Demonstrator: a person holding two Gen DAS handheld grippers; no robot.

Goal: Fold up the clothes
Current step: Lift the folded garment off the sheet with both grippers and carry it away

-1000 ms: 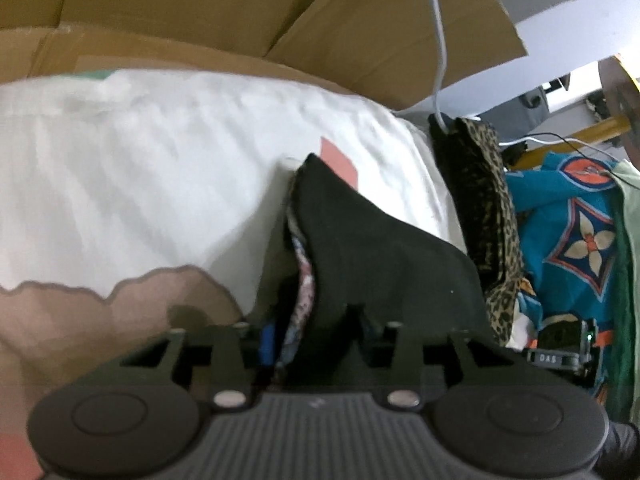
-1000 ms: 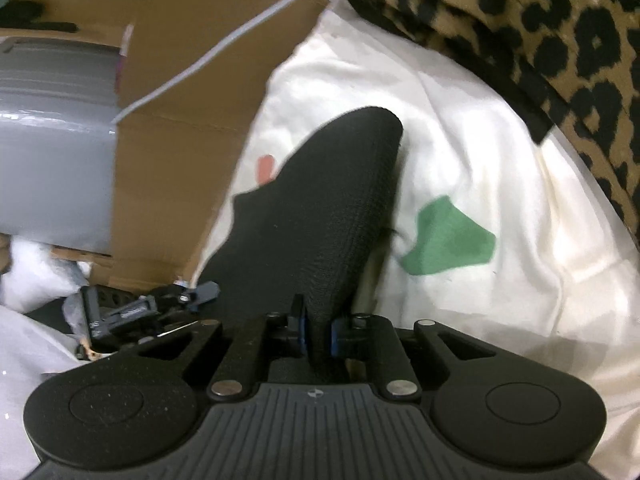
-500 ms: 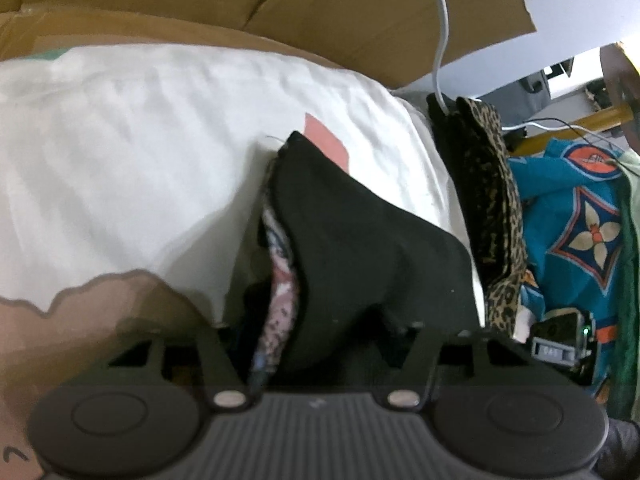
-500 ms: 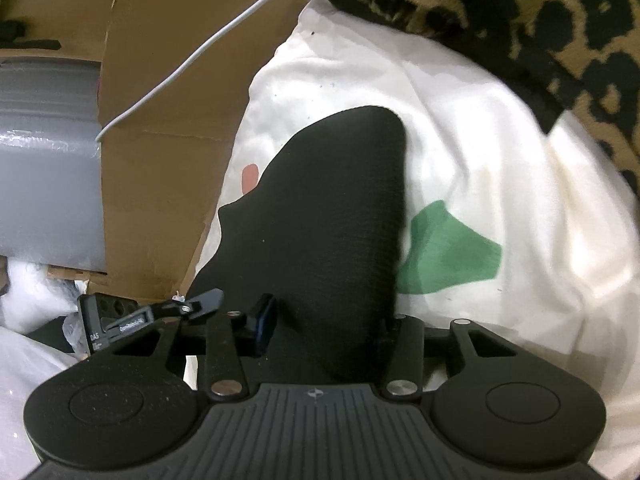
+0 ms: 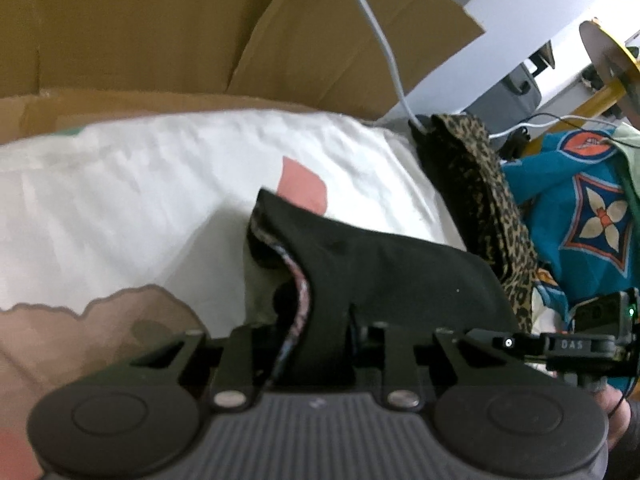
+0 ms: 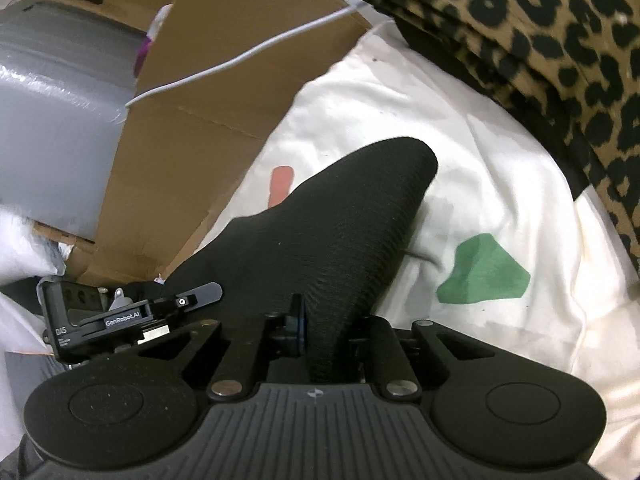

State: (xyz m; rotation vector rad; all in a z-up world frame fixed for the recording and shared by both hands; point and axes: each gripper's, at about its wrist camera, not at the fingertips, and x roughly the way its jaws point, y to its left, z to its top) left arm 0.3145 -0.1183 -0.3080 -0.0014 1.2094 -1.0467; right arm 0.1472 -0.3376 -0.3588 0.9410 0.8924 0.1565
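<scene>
- The black ribbed knit garment (image 6: 320,236) lies bunched on a white sheet with coloured patches (image 5: 140,184), one end gripped by each claw.
- The left claw (image 5: 320,336) is pinching a fold of it; a patterned lining edge (image 5: 298,280) shows at the hem.
- The right claw (image 6: 326,320) seems clamped on the other end, though the fabric hides its fingertips.
- A folded leopard-print cloth (image 6: 560,40) lies close on the right, and brown cardboard flaps (image 5: 160,28) stand behind.
- The open sheet lies mostly to the left.

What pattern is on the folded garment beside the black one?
Leopard print, tan with black spots; clearest in the right wrist view.
</scene>
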